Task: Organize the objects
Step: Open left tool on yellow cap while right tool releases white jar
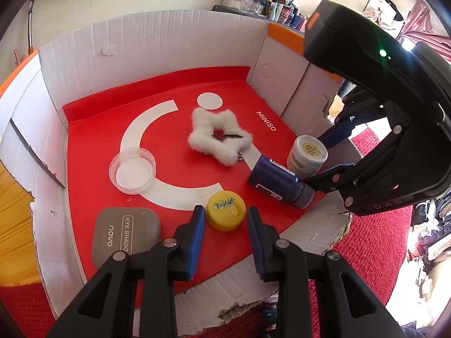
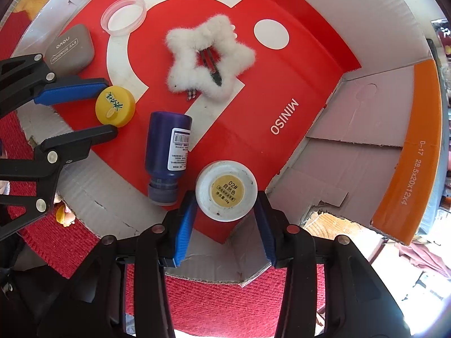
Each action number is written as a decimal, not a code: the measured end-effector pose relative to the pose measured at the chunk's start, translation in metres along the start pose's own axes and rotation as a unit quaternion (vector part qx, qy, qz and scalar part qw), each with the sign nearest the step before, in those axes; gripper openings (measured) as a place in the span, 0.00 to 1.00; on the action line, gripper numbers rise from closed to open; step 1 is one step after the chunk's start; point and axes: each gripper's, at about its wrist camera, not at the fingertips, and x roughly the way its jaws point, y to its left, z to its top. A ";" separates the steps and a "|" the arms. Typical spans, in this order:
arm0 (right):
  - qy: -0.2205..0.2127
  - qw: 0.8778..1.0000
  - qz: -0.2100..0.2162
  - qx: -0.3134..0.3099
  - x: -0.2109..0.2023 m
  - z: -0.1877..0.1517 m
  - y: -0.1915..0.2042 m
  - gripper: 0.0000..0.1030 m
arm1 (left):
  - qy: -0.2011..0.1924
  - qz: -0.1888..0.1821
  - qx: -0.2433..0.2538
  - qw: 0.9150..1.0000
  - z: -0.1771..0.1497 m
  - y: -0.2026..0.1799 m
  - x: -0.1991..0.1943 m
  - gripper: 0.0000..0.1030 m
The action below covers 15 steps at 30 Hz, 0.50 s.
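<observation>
A cardboard box [image 1: 157, 42] with a red liner holds the objects. My left gripper [image 1: 225, 219] is open, its fingers either side of a yellow round tin [image 1: 225, 209], also seen in the right wrist view [image 2: 115, 106]. My right gripper [image 2: 227, 209] is open around a white jar [image 2: 226, 190] with a tan label; the jar shows in the left wrist view [image 1: 307, 155]. A dark blue bottle [image 2: 167, 152] lies on its side between the tin and the jar. A white fluffy star hair clip [image 2: 207, 59] lies mid-box.
A grey eye shadow case [image 1: 125, 235] and a clear plastic lid [image 1: 132, 170] lie at the box's left side. The box's near wall is torn and folded down [image 1: 310, 233]. A red carpet [image 2: 225, 298] lies under the box. A cluttered shelf [image 1: 262, 2] stands behind.
</observation>
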 end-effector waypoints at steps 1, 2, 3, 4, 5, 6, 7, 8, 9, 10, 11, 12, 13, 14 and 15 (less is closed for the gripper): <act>0.000 1.000 0.000 0.000 0.000 -0.001 0.000 0.40 | 0.000 0.000 0.000 1.000 0.000 0.000 0.000 0.34; 0.000 1.000 -0.001 0.000 -0.001 -0.001 0.000 0.40 | 0.000 -0.001 -0.001 1.000 0.000 0.000 0.000 0.36; 0.000 1.000 -0.002 0.000 -0.001 -0.003 0.000 0.41 | -0.001 0.000 -0.001 1.000 0.001 0.000 0.000 0.38; -0.001 1.000 -0.003 -0.001 -0.001 -0.004 0.000 0.41 | -0.001 0.002 -0.001 1.000 0.001 -0.001 0.000 0.38; -0.002 1.000 -0.003 -0.001 -0.001 -0.006 0.000 0.41 | -0.002 0.005 -0.001 1.000 0.001 -0.002 0.000 0.38; -0.002 1.000 -0.003 -0.001 -0.002 -0.008 0.000 0.41 | -0.002 0.006 -0.001 1.000 0.001 -0.001 -0.001 0.38; -0.003 1.000 -0.003 -0.001 -0.002 -0.010 0.000 0.41 | -0.002 0.007 -0.001 1.000 0.001 -0.001 -0.001 0.38; -0.004 1.000 -0.003 -0.001 -0.003 -0.012 0.000 0.41 | -0.002 0.007 -0.002 1.000 0.001 -0.001 -0.001 0.38; -0.004 1.000 -0.003 -0.002 -0.003 -0.014 0.001 0.41 | -0.002 0.007 -0.004 1.000 0.001 -0.001 -0.002 0.38; -0.005 1.000 -0.003 -0.003 -0.004 -0.017 0.001 0.41 | -0.002 0.007 -0.005 1.000 0.001 -0.002 -0.001 0.38; -0.007 1.000 -0.003 -0.003 -0.006 -0.019 0.001 0.41 | -0.002 0.007 -0.007 1.000 0.001 -0.003 -0.002 0.38; -0.010 1.000 -0.003 -0.003 -0.008 -0.022 0.001 0.41 | -0.003 0.007 -0.008 1.000 0.002 -0.004 -0.002 0.38; -0.013 1.000 -0.002 -0.001 -0.010 -0.025 0.001 0.41 | -0.005 0.007 -0.008 1.000 0.002 -0.006 -0.003 0.38; -0.016 1.000 -0.002 0.001 -0.012 -0.027 0.001 0.41 | -0.008 0.008 -0.008 1.000 0.002 -0.007 -0.005 0.38; -0.020 1.000 -0.002 0.003 -0.014 -0.030 0.000 0.41 | -0.011 0.008 -0.008 1.000 0.001 -0.006 -0.008 0.38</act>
